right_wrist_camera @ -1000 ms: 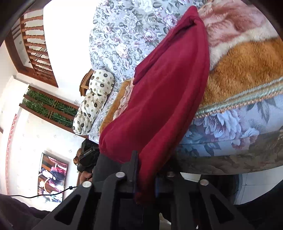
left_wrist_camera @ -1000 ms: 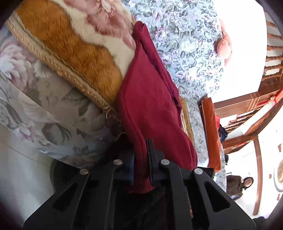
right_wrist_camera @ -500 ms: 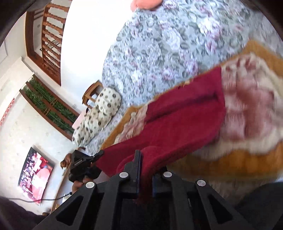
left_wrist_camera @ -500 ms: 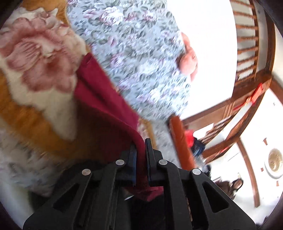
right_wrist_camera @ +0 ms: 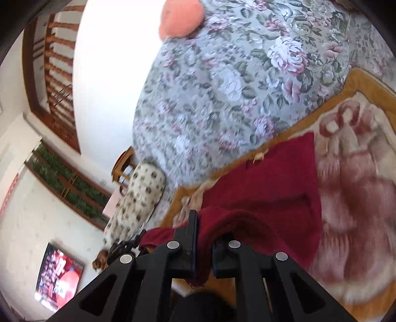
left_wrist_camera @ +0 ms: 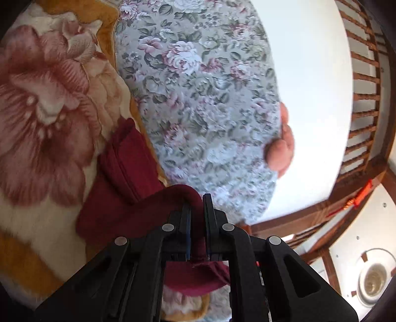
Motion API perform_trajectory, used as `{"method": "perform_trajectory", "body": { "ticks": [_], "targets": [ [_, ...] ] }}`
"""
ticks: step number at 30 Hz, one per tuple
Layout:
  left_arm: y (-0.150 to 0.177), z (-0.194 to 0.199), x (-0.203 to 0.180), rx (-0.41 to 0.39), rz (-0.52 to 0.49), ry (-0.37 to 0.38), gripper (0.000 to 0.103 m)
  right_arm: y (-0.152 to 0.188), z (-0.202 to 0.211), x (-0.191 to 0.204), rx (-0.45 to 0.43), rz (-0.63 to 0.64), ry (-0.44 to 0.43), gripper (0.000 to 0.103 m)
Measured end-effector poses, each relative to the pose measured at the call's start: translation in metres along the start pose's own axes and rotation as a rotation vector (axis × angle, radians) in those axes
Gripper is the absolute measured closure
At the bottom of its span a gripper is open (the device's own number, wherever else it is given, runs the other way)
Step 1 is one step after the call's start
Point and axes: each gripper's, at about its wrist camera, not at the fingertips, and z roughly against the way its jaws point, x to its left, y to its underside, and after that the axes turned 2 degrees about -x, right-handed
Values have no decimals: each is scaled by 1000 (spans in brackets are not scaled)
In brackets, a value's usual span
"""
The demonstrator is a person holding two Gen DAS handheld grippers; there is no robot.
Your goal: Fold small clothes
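My left gripper (left_wrist_camera: 196, 218) is clamped on an edge of the dark red garment (left_wrist_camera: 128, 188); the cloth comes up between the two black fingers, arches over the left one and drops away to the left of the gripper. A short tail of the same cloth hangs below the jaws, toward me.

My right gripper (right_wrist_camera: 204, 235) is likewise closed on the red garment (right_wrist_camera: 272, 188), the knit fabric pinched between the fingers with a few loose threads showing just under them. From there the cloth rises in a hump over the right finger and spreads ahead and to the right.

Ahead of both grippers the rest of the garment lies on a plush blanket (left_wrist_camera: 44, 104) with a big pink flower pattern and an orange-gold border. In the left wrist view a folded seam or band of the garment lies ahead and left of the fingers. The far end of the garment sits flat on the blanket; the near part is lifted where I hold it.

Beyond the blanket, a floral bedspread (right_wrist_camera: 247, 74) in grey-green and rose covers the bed. A peach-pink plush thing (right_wrist_camera: 182, 17) sits at its far edge, well away from either gripper. Left of the right gripper: a spotted cushion (right_wrist_camera: 138, 200) and a wooden chair (right_wrist_camera: 123, 166), slightly blurred. Wooden railings (left_wrist_camera: 363, 99) show far right of the left gripper.
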Motion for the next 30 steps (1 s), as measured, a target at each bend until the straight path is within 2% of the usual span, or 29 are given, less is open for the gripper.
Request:
{"method": "perform_trajectory", "body": {
  "ticks": [7, 13, 16, 17, 19, 21, 22, 23, 24, 25, 27, 30],
  "targets": [
    [-51, -93, 18, 29, -60, -106, 97, -55, -80, -48, 17, 49, 137, 95],
    [-75, -147, 38, 78, -120, -224, 96, -76, -124, -88, 53, 43, 189, 95],
    [-79, -166, 61, 123, -79, -311, 93, -77, -143, -108, 111, -17, 223, 95],
    [-80, -168, 67, 138, -54, -325, 86, -77, -145, -113, 120, -50, 219, 94],
    [-85, -167, 74, 168, -4, -295, 76, -77, -139, -115, 102, -84, 170, 92],
    [-91, -157, 66, 150, -19, -274, 59, -78, -127, -109, 72, -78, 122, 86],
    [-94, -150, 58, 124, -42, -266, 36, -79, -118, -106, 58, -70, 95, 80],
    [-95, -140, 50, 96, -65, -254, 22, -79, -112, -102, 51, -62, 88, 76],
    [-95, -126, 41, 59, -96, -225, 18, -79, -104, -98, 41, -50, 81, 75],
    [-94, -119, 37, 54, -113, -211, 18, -79, -93, -93, 25, -27, 71, 72],
    [-86, -113, 28, 102, -170, -201, 18, -76, -81, -85, 9, 19, 110, 67],
    [-62, -132, 12, 181, -330, -304, 18, -70, -84, -71, 70, 153, 244, 66]
  ]
}}
